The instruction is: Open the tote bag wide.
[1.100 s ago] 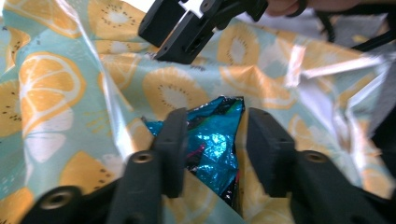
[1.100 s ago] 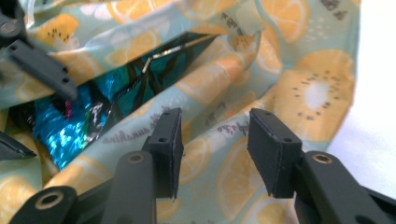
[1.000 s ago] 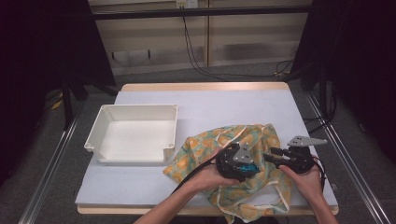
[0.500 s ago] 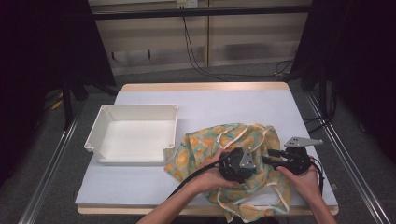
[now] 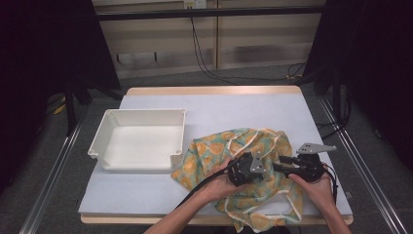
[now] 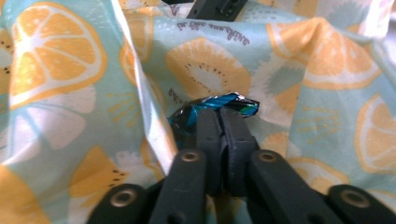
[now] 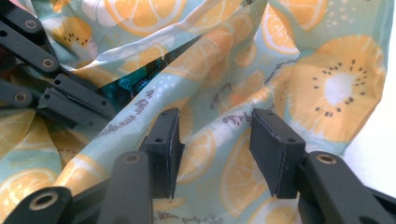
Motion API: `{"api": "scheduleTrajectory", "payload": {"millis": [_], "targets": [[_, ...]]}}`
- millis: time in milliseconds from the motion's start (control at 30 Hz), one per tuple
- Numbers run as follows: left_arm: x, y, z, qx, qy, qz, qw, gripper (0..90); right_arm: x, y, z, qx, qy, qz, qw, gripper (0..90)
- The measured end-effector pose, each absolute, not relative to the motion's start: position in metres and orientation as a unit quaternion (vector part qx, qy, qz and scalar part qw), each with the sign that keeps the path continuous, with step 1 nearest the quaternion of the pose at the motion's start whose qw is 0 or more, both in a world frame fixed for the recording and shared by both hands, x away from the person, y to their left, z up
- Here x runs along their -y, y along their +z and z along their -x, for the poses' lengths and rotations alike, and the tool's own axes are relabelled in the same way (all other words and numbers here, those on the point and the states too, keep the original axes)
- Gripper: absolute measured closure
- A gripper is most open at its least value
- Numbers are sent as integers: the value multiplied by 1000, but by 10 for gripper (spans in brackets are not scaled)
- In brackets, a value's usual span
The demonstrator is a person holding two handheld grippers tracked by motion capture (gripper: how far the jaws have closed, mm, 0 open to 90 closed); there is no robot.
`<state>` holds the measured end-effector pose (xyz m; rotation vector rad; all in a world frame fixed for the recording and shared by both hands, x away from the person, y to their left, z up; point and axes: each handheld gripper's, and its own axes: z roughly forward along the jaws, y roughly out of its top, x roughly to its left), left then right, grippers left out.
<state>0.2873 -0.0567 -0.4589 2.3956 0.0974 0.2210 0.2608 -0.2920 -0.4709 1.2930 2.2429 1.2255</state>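
Pinching a blue foil wrapper (image 6: 215, 106), the left gripper (image 6: 219, 122) is clamped at mid-frame on the fruit-print cloth (image 5: 229, 151). The right gripper (image 7: 215, 140) is held apart at lower centre. Probably the wrapper is to be lifted clear next.

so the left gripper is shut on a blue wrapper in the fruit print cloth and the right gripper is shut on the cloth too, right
Not quite. The left gripper is indeed shut on the blue wrapper amid the fruit-print cloth, but the right gripper is open: the right gripper view shows its jaws spread apart with cloth lying between them, not clamped.
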Motion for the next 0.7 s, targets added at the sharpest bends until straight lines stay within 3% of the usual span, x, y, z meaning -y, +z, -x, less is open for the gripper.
{"api": "scheduleTrajectory", "payload": {"millis": [433,700], "targets": [[25,-419,-286,-50,11,-882,469,900,290,-471,-262,-776,429,-442,139,537],[8,-397,-283,-47,0,-856,516,900,290,-466,-260,-774,435,-438,140,536]]}}
